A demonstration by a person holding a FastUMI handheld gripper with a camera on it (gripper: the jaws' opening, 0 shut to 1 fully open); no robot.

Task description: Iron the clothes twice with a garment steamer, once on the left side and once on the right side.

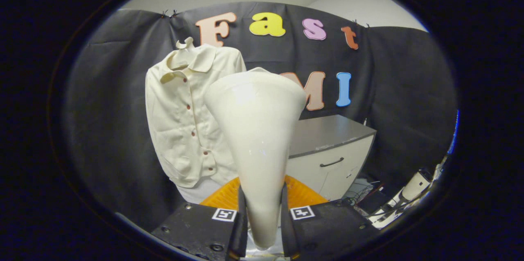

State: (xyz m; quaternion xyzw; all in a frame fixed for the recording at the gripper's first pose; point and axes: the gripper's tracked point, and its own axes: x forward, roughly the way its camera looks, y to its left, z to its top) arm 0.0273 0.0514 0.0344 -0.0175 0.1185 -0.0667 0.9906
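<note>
Between the fingers of the gripper (pixel 263 216), the steamer (pixel 257 138) is clamped by its narrow handle, head up, near the hanging shirt (pixel 186 118); slippage is risked by that smooth taper when pressed against cloth.

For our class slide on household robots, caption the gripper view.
Gripper shut on cream garment steamer, raised beside a hanging buttoned shirt.

so the handheld two-finger gripper (pixel 262 212) is chunky matte black blocks with screw heads, a square black-and-white marker tag (pixel 224 214) on each block, ribbed orange plastic behind
</note>
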